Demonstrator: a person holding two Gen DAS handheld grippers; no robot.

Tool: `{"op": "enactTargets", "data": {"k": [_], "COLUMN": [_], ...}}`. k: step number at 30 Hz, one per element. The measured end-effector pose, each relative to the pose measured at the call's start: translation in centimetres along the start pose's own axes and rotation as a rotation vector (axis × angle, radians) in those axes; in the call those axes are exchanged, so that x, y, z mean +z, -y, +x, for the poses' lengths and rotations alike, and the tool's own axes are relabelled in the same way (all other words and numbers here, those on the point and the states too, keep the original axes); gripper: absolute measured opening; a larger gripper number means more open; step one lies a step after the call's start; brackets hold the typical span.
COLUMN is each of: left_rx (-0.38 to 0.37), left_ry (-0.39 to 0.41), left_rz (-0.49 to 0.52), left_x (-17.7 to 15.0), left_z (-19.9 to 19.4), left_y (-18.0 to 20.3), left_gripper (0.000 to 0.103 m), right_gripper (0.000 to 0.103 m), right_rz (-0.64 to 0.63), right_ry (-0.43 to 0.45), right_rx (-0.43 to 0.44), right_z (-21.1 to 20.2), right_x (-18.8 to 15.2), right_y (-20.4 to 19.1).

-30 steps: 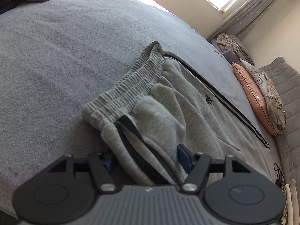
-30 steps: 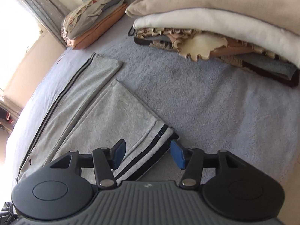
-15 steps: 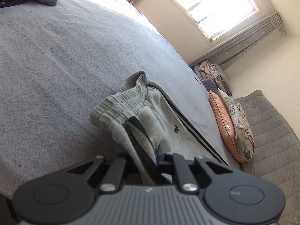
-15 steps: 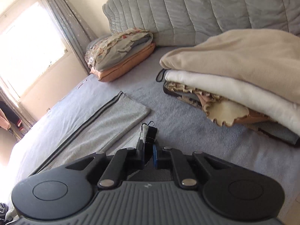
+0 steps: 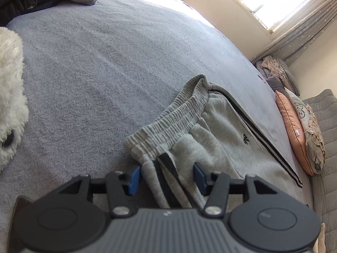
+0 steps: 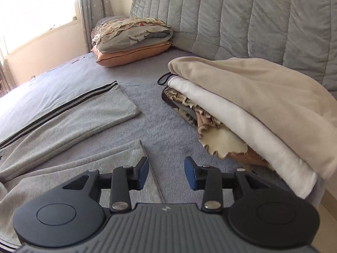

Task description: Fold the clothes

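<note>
Grey marl with black side stripes and a small black emblem is seen on the sweatpants (image 5: pixel 219 126) ahead of the left gripper (image 5: pixel 167 178), whose pads (image 5: pixel 134 177) are blue on black fingers. The bedcover (image 5: pixel 105 63) beyond is coloured pale blue-grey. At far left a fluffy white item (image 5: pixel 10 97) is seen. Ahead and to the right of the right gripper (image 6: pixel 166 174), beige and white are shown by a stack of folded cloths (image 6: pixel 242 92). Farther ahead, a floral-patterned pillow (image 6: pixel 130 33) is set on an orange cushion (image 6: pixel 130 55)
</note>
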State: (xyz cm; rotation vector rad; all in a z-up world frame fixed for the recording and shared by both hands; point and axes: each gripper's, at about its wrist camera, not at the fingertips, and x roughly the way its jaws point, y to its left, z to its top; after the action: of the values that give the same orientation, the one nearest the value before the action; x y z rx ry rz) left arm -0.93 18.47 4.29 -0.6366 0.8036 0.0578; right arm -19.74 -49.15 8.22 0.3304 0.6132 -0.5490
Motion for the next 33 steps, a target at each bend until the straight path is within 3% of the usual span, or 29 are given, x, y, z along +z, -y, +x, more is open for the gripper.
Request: {"op": "enactTargets", "data": {"k": [3,5,8,10,11,12,14,16,19,21,23,28,31,33], "left_rx": [0.078,0.113,0.047,-0.024,-0.038,-0.041,-0.027,0.023,0.06,0.061,0.071,0.092,0.066,0.042], "left_ry": [0.112,0.168,0.17,0.117,0.095,0.076,0.052,0.024,0.019,0.026,0.03,0.032,0.035,0.04], "left_rz": [0.091,0.139,0.2,0.239,0.249,0.262,0.32,0.391,0.36,0.314,0.322,0.405,0.374,0.389], "left_x": [1.0,1.6,2.7,2.9,2.7,2.5,1.7,1.0,1.3,1.8,1.7,0.8,1.0,0.8], "left_z": [-1.5,-2.2,-0.6,1.9,3.0,4.2,6.1,7.4,7.7,7.5,7.7,7.7,7.2,6.9], "left_y": [1.0,1.3,2.7,4.2,4.8,5.6,7.0,7.7,6.6,5.8,5.8,7.0,6.9,7.3], "left_gripper": [0.063,0.066,0.072,0.076,0.075,0.073,0.067,0.054,0.035,0.03,0.029,0.035,0.038,0.042], "right_gripper": [0.042,0.042,0.042,0.04,0.025,0.009,0.008,0.007,0.007,0.007,0.007,0.008,0.009,0.006], "right_rz": [0.006,-0.023,-0.043,-0.085,-0.106,-0.138,-0.155,-0.051,0.037,0.03,0.001,-0.184,-0.18,-0.142], "right_ry": [-0.005,-0.076,-0.213,-0.212,-0.212,-0.204,-0.168,-0.093,0.02,0.055,0.024,-0.152,-0.086,0.017], "right_rx": [0.015,0.065,0.136,0.105,0.09,0.097,0.086,0.101,0.087,-0.009,-0.097,-0.193,-0.183,-0.158], "right_z": [3.4,7.1,12.8,13.9,14.5,14.2,13.0,10.7,7.6,7.3,8.9,15.9,15.3,13.6], "right_x": [2.0,2.5,2.2,1.7,1.4,1.7,2.1,3.0,4.4,5.0,5.0,2.2,2.4,3.3], "right_y": [0.1,-0.7,-2.4,-3.4,-4.0,-4.8,-5.2,-3.9,-3.0,-3.5,-3.5,-5.3,-5.2,-5.0]}}
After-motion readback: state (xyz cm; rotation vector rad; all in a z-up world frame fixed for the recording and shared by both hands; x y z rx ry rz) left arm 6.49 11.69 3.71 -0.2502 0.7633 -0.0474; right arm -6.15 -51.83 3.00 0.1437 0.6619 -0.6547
